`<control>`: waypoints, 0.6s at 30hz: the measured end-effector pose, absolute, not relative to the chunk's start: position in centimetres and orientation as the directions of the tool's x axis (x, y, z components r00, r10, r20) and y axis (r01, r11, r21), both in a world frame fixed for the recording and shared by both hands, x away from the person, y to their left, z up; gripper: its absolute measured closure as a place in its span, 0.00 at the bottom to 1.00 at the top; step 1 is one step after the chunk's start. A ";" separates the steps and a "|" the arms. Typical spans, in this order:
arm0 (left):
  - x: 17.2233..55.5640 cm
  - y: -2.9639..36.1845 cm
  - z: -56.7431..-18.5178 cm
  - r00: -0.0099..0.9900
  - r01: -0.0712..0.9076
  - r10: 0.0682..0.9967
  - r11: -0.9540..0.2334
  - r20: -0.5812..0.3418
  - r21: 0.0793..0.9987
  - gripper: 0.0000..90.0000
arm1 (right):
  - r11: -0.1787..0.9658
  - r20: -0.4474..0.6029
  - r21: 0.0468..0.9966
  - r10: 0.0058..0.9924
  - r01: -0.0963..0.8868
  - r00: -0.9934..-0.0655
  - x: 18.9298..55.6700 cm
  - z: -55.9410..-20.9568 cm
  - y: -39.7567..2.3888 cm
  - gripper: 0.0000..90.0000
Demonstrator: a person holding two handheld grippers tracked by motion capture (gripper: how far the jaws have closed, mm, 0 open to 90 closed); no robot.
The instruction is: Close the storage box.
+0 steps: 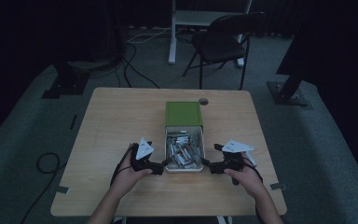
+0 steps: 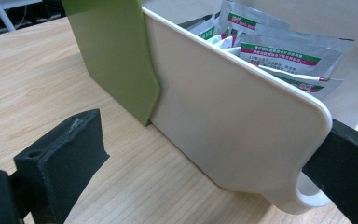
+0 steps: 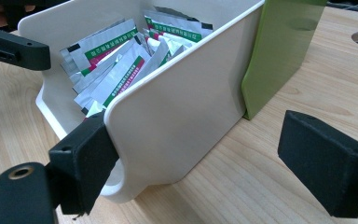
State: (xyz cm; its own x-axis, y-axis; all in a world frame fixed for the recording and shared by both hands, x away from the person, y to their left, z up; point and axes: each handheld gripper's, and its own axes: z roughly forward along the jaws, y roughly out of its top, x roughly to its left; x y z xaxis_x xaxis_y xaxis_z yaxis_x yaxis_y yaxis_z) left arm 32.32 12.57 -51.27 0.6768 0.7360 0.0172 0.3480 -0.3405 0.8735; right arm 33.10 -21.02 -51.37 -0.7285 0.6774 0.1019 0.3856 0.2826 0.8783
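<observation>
A green box point(image 1: 183, 113) stands mid-table with its white drawer point(image 1: 185, 169) pulled out toward me. Silver sachets point(image 1: 184, 149) with green and red print fill the drawer. My left gripper point(image 1: 162, 166) sits at the drawer's front left corner, open. In the left gripper view the drawer's side wall point(image 2: 223, 116) and the sachets point(image 2: 279, 53) stand between the jaws of the left gripper point(image 2: 205, 177). My right gripper point(image 1: 209, 164) sits at the front right corner, open. The right gripper point(image 3: 205, 163) straddles the white drawer point(image 3: 182, 116), its left jaw close to the corner, beside the green box point(image 3: 279, 51) and sachets point(image 3: 116, 60).
The wooden table point(image 1: 116, 121) has a round cable hole point(image 1: 203, 101) behind the green box. Beyond the table stand a dark chair point(image 1: 223, 44) and a white desk leg point(image 1: 172, 32). Cables point(image 1: 135, 65) lie on the floor.
</observation>
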 end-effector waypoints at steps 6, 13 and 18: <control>32.8 12.7 -51.3 0.671 0.355 0.741 -0.339 0.015 0.871 0.04 | 0.289 0.099 0.875 0.678 0.389 -0.728 33.3 -51.3 -20.9 0.14; 33.2 12.6 -51.2 0.671 0.361 0.741 -0.337 0.009 0.870 0.04 | 0.293 0.098 0.869 0.689 0.399 -0.718 33.6 -51.1 -20.9 0.14; 33.5 12.5 -51.2 0.671 0.360 0.742 -0.341 0.013 0.868 0.04 | 0.290 0.092 0.871 0.696 0.396 -0.712 33.8 -51.1 -20.9 0.14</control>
State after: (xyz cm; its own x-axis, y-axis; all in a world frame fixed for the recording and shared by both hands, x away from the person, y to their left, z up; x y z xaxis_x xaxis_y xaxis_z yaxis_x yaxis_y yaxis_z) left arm 33.46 12.47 -51.17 0.6706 0.7417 0.0134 0.3600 -0.3412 0.8683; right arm 33.78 -20.85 -51.06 -0.7124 0.6958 0.0918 0.3956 0.2901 0.8714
